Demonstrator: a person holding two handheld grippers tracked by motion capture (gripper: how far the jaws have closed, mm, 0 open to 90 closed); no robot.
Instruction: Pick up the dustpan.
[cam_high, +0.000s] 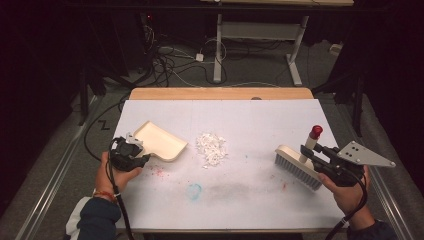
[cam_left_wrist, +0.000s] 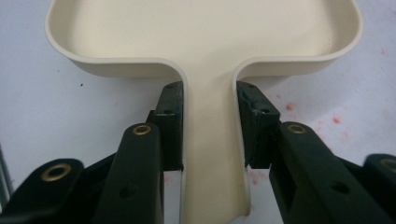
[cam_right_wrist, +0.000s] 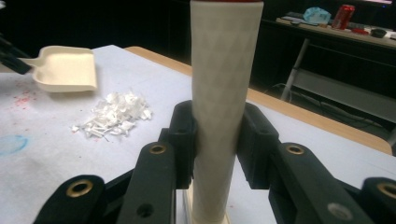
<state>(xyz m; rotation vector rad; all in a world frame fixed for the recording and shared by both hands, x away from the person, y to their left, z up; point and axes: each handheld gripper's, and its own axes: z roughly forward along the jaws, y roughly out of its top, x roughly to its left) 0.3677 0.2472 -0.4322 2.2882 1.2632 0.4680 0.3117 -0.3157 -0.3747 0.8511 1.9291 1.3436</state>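
Over the white table (cam_high: 250, 190), left gripper (cam_left_wrist: 209, 123) jaws tight on dustpan (cam_left_wrist: 205, 32) handle, right gripper (cam_right_wrist: 218, 140) jaws tight on brush (cam_right_wrist: 224, 93) handle.

blue smudge (cam_high: 194, 190) | red stains (cam_high: 157, 171) | floor cables (cam_high: 170, 62) | desk frame (cam_high: 260, 37)

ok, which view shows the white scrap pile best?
The high view: the whole scrap pile lies unobstructed between dustpan and brush. The right gripper view shows it at a low angle, smaller, beside the brush handle.
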